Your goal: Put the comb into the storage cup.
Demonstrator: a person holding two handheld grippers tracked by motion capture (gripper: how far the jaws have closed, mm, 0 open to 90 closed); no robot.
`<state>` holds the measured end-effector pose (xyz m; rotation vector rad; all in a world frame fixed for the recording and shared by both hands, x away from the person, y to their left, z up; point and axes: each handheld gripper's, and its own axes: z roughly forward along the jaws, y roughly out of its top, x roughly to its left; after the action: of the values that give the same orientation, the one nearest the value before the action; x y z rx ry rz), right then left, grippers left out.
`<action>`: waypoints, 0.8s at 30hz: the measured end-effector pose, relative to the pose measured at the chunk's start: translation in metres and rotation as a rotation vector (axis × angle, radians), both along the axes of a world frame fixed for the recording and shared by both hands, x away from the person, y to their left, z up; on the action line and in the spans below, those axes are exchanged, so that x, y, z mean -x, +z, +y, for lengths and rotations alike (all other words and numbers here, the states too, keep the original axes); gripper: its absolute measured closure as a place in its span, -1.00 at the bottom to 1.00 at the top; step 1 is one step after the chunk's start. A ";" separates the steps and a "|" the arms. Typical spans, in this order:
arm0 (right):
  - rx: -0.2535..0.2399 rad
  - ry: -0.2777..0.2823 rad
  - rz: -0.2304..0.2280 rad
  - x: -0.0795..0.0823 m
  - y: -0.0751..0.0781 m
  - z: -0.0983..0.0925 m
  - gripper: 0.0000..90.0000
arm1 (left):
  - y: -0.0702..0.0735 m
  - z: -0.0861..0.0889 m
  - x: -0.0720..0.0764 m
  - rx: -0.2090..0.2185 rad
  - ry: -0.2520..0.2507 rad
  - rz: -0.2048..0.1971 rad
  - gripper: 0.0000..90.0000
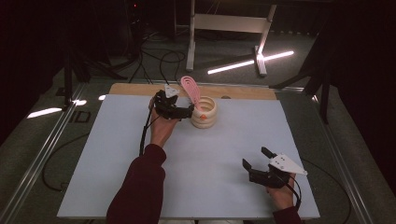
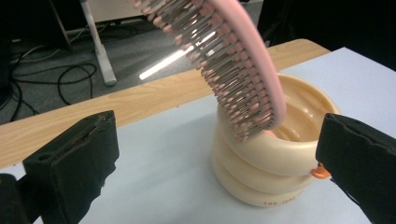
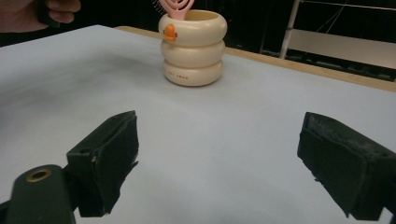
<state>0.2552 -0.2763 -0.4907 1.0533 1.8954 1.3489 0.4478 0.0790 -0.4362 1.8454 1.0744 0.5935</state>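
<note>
A cream ribbed cup (image 1: 204, 113) stands at the far middle of the white table top (image 1: 201, 172). A pink hairbrush (image 1: 190, 87) stands in it, handle down, leaning back and to the left. My left gripper (image 1: 187, 111) sits just left of the cup, open, with nothing pressed between its jaws. In the left gripper view the cup (image 2: 275, 158) and the bristled brush head (image 2: 233, 60) are close ahead of the left gripper (image 2: 215, 154). My right gripper (image 1: 256, 157) rests open near the front right; its own view shows the right gripper (image 3: 226, 158) empty, with the cup (image 3: 193, 46) and brush (image 3: 173, 7) far off.
A wooden strip (image 1: 140, 89) runs along the table's far edge. Beyond it the dark floor holds cables (image 1: 159, 60) and a white stand frame (image 1: 224, 23). The cup carries a small orange knob (image 3: 169, 31). The hand holding the left gripper (image 3: 28, 11) shows at the right gripper view's top left.
</note>
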 end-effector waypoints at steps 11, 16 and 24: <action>0.004 0.004 0.000 0.000 0.000 0.002 -0.73 | 0.010 0.018 0.013 0.047 -0.022 0.003 -1.00; 0.007 0.006 0.000 0.000 -0.001 0.002 -0.73 | 0.014 0.026 0.020 0.047 -0.023 0.005 -1.00; 0.008 0.004 0.000 0.000 -0.001 0.003 -0.73 | 0.021 0.041 0.029 0.045 -0.030 0.005 -1.00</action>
<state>0.2553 -0.2734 -0.4914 1.0465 1.9024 1.3425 0.4183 0.1195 -0.4149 1.8213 1.0538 0.5429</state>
